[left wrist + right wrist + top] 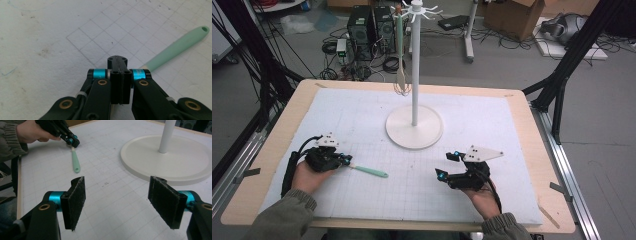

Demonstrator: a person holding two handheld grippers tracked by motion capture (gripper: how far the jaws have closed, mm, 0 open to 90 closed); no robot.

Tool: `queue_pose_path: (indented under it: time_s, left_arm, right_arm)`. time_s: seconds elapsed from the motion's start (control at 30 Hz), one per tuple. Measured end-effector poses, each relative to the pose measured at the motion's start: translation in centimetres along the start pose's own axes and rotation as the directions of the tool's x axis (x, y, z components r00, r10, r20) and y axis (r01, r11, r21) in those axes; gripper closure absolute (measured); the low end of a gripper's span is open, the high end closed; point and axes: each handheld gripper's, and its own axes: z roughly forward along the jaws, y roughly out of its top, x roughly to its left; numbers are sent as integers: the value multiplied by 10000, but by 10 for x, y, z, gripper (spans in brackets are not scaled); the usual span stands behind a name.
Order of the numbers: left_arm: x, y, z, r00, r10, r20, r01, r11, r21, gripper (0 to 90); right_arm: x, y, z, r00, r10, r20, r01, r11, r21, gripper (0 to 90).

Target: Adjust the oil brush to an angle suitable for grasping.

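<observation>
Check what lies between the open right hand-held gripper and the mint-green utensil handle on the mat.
Nothing: bare gridded white mat separates the right hand-held gripper from the mint-green utensil handle, per the right gripper view.

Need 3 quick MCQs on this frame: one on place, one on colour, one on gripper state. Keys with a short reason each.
1. Where does the stand's round base sit?
A. Mid-table, toward the far edge
B. At the near left corner
C. On the floor

2. What colour is the utensil's handle on the mat?
A. Red
B. Mint green
C. Black

3. How do the two grippers stand?
A. Both open
B. Left shut on the utensil, right open
C. Left open, right shut on the stand

Key:
1 A, the high view shows the base past the middle of the white mat, beyond both hands.
2 B, the handle is pale green in all three views.
3 B, the left gripper has its fingers pressed together at the utensil's near end, while the right gripper has fingers wide apart around nothing.
</observation>
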Motion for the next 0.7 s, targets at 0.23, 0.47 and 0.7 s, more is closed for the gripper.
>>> queue_pose_path:
  time_s: [0.23,0.47,0.7]
  left_arm:
    - [-5,-6,-6,9999,131,109,-130,9999,-17,896]
    - [-12,-11,-15,9991,331,251,-329,9994,-91,896]
    - [-9,-12,-15,9991,355,213,-354,9994,-27,896]
  right_arm:
    - [0,0,1,10000,-38,58,38,10000,35,296]
    - [0,-1,2,10000,0,36,-1,10000,68,297]
    - [1,-2,6,10000,70,35,-71,9998,197,297]
